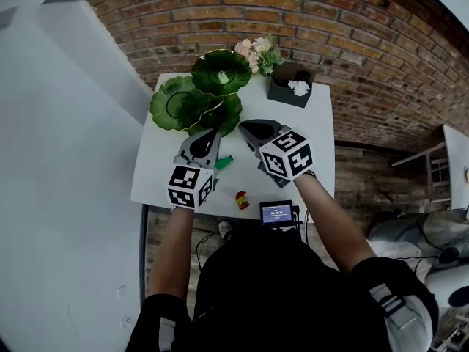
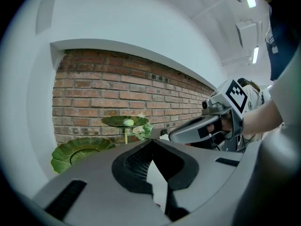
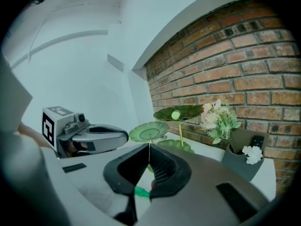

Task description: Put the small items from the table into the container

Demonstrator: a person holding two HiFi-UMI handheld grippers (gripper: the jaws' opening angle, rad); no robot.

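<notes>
The container is a tiered stand of green leaf-shaped dishes (image 1: pixel 192 101) at the table's back left, with a pale green ball (image 1: pixel 223 78) on its top dish. A small green item (image 1: pixel 223 161) lies on the white table (image 1: pixel 315 145) between my two grippers. A red and yellow item (image 1: pixel 241 200) lies near the front edge. My left gripper (image 1: pixel 211 133) hovers just before the lower dishes, jaws shut and empty. My right gripper (image 1: pixel 246 126) hangs beside it, also shut with nothing held. The green item (image 3: pixel 140 192) shows below the right jaws.
A bunch of pale flowers (image 1: pixel 258 53) and a dark box (image 1: pixel 291 85) holding something white stand at the back of the table. A small device with a lit screen (image 1: pixel 277 213) sits at the front edge. A brick wall (image 1: pixel 366 42) is behind.
</notes>
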